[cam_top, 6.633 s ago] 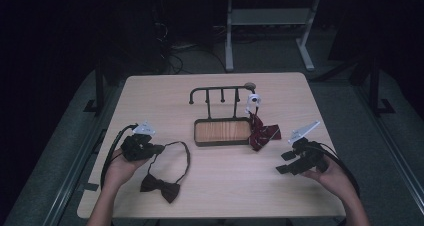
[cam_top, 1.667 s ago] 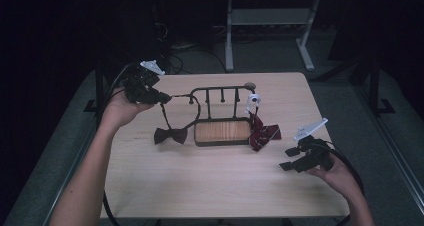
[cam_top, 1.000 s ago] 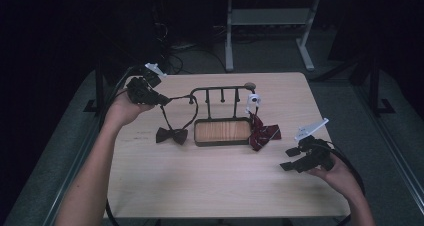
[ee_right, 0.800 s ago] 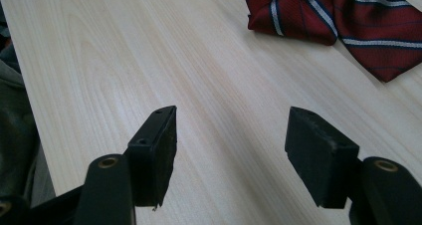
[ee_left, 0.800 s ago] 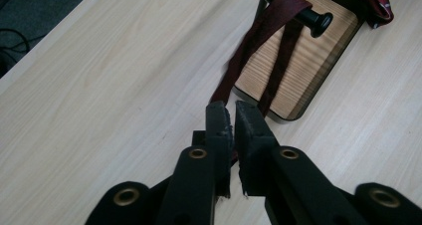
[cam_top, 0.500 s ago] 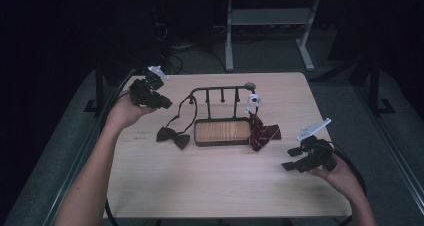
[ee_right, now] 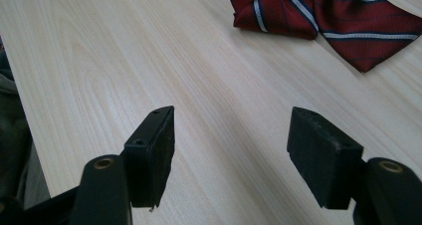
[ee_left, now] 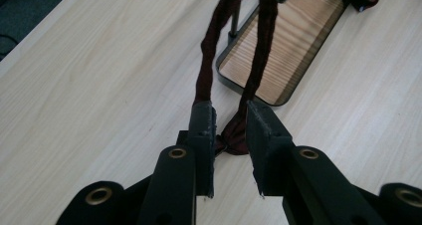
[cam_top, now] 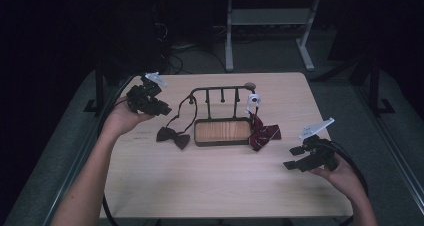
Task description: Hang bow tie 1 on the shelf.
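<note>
Now the left gripper, jaws just opening, has let go of the dark bow tie, strap hung on the rack; wooden tray bare. Right gripper gapes empty near the striped tie.

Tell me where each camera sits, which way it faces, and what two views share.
High view: above the person's side, facing forward and down on the table; both forearms, left gripper, right gripper.
Left gripper view: on the left gripper, looking along its fingers at the dark bow tie strap and the hook stand's wooden tray.
Right gripper view: on the right gripper, looking at the striped red tie.
Shared: the tray shows in the high and left gripper views.
</note>
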### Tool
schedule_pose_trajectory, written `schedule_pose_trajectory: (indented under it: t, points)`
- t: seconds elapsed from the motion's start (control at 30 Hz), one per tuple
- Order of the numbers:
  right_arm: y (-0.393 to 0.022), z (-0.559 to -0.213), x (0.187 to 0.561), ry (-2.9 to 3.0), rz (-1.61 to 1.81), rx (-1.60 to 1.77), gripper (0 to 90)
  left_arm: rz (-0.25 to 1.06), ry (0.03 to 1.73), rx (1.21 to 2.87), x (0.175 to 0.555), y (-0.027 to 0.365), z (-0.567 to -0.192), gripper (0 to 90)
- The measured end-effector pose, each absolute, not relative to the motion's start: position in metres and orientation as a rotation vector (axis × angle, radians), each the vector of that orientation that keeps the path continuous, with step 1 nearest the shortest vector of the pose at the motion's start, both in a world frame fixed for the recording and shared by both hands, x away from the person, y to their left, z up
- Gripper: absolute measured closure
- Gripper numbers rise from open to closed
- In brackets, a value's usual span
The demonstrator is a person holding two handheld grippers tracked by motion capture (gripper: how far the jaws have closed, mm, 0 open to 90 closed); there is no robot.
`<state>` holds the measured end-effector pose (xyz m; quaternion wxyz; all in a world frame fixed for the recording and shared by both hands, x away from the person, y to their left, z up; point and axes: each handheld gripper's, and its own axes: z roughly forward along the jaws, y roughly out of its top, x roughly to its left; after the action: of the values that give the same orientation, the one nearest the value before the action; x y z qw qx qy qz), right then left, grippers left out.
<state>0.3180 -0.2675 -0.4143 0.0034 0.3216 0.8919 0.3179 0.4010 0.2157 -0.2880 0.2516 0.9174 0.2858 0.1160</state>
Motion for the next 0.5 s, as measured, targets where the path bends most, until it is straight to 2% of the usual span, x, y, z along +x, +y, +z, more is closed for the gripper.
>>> schedule_pose_trajectory:
  t: [0.5]
  points:
    - [-0.269, -0.414, 0.318, 2.789, 0.995, 1.020, 34.9, 0.297, 0.774, 2.489, 0.382, 0.230, -0.309, 65.6]
